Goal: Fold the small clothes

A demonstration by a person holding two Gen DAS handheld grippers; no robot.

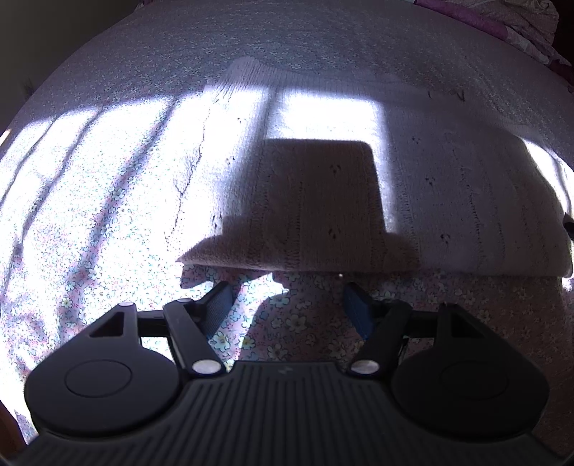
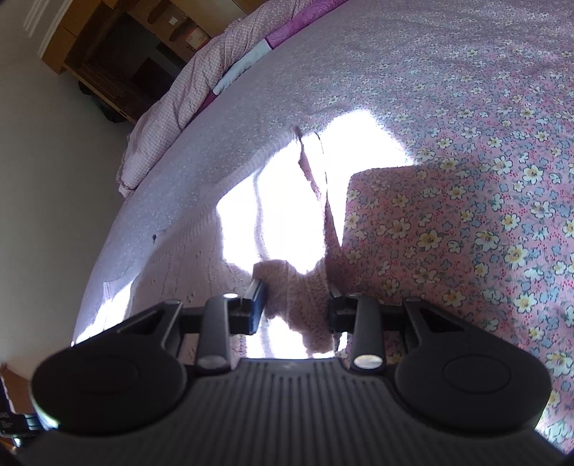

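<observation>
A pale pink knitted garment (image 1: pixel 358 200) lies spread flat on the floral bedsheet, partly in bright sunlight. My left gripper (image 1: pixel 287 304) is open and empty, just short of the garment's near edge, over bare sheet. In the right wrist view the same knit garment (image 2: pixel 287 215) is bunched at a corner. A fold of it (image 2: pixel 297 297) sits between the fingers of my right gripper (image 2: pixel 296 301), lifted a little off the bed. The blue pads (image 2: pixel 258 297) press on the knit.
The floral bedsheet (image 2: pixel 466 179) covers the bed to the right. A pink checked quilt (image 2: pixel 172 107) is heaped at the far edge, with a wooden cabinet (image 2: pixel 107 64) beyond. More bedding (image 1: pixel 520 21) lies at the far right. The bed edge drops off on the left.
</observation>
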